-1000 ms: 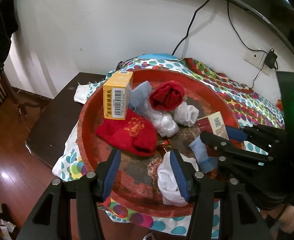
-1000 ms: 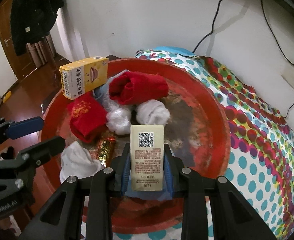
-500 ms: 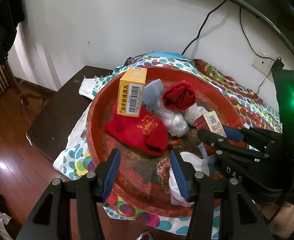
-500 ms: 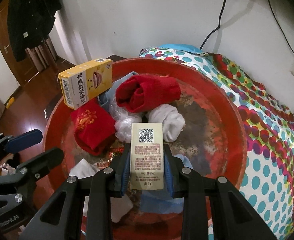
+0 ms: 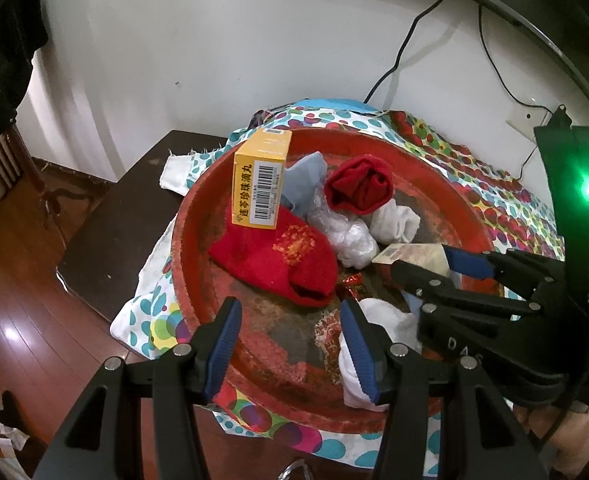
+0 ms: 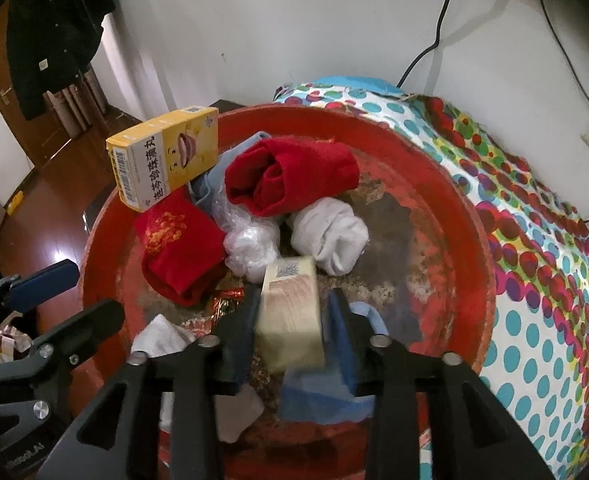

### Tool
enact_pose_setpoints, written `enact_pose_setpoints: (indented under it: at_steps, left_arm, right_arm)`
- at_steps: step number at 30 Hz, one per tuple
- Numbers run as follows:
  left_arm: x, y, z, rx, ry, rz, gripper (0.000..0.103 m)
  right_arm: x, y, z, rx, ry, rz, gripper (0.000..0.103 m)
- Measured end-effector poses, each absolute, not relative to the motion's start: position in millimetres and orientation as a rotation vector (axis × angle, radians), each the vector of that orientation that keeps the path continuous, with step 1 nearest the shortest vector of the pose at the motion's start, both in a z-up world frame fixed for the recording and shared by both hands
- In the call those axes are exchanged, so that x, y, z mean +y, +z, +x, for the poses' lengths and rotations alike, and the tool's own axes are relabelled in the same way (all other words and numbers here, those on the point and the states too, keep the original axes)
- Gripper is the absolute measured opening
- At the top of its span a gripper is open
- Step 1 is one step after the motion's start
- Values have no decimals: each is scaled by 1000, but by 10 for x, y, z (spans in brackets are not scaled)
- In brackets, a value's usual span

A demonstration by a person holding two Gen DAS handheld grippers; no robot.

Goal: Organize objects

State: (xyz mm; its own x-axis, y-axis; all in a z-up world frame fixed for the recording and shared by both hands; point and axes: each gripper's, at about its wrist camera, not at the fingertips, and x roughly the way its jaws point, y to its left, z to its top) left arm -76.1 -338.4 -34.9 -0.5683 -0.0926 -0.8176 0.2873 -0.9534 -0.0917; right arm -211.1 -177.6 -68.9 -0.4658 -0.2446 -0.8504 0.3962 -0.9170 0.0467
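Note:
A round red basin holds a yellow medicine box, a flat red sock, a rolled red sock, white socks and a crumpled plastic bag. My right gripper has its jaws spread with a small beige box blurred between them, tilted and not clearly clamped. It also shows in the left wrist view. My left gripper is open and empty over the basin's near rim, beside a white sock.
The basin stands on a polka-dot cloth over a dark table. A blue cloth lies under the right gripper. A wall with cables is behind, wood floor at left.
The right jaws have spread apart and the beige box has tilted and blurred between them. Both grippers have drawn back and up from the basin a little.

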Motion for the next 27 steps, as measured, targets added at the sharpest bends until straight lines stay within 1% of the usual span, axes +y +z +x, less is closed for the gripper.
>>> enact_pose_setpoints:
  at_steps: [1, 2, 3, 7, 8, 9, 10, 11, 14, 17, 27]
  left_arm:
    - [-3378, -351, -762, 317, -2587, 1331, 53]
    - [-3375, -351, -760, 319, -2588, 1332, 53]
    - [-3371, -349, -759, 321, -2590, 1333, 53]
    - [-3357, -342, -759, 311, -2587, 1333, 53]
    - [-3355, -341, -758, 308, -2586, 1334, 53]
    - [-3349, -340, -757, 303, -2587, 1335, 53]
    - [-3347, -341, -758, 296, -2585, 1337, 53]
    - [-3339, -342, -760, 284, -2581, 1341, 53]
    - [-3318, -341, -759, 250, -2573, 1345, 53]
    - [-3329, -334, -751, 268, -2577, 1348, 53]
    - [-3239, -338, -765, 240, -2586, 1365, 53]
  right_arm:
    - [-1771, -687, -2111, 218, -2399, 1352, 52]
    - [-1766, -680, -2104, 227, -2408, 1347, 59]
    - [-1760, -672, -2100, 234, -2417, 1344, 64]
    - [-1707, -618, -2070, 244, -2433, 1347, 67]
    - [-1679, -601, -2056, 243, -2432, 1360, 73]
    - [-1651, -589, -2040, 242, -2428, 1376, 81]
    - [-1629, -581, -2025, 243, -2431, 1391, 84]
    - [-1589, -566, -1998, 250, -2438, 1420, 88]
    - [-1519, -515, -1896, 317, -2457, 1451, 91]
    - [-1445, -495, -1791, 333, -2440, 1501, 99]
    - [-1474, -459, -1462, 364, -2347, 1540, 102]
